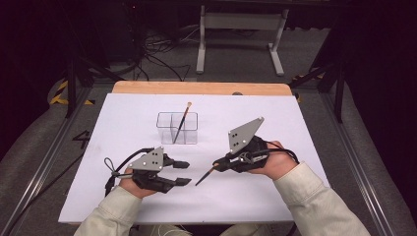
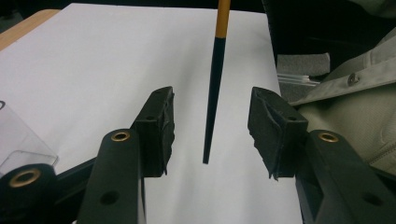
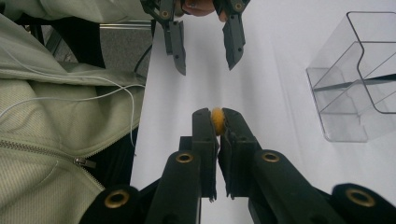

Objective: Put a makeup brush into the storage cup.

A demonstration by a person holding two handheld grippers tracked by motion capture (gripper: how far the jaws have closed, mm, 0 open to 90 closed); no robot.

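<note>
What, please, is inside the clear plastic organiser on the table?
One brush stands inside the clear organiser, leaning against a divider, its tan tip sticking out above the rim. The other compartments look empty, though whether the brush's lower end touches the floor of its compartment cannot be made out.

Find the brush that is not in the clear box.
In the high view, the brush is clamped in the right gripper, right of centre, its handle pointing toward the left gripper.

We see a slim paintbrush (dark handle, orange band, yellowish bristle tuft) pinched at its bristle end, tilted, tapered tip hanging just above the white bench.
</note>
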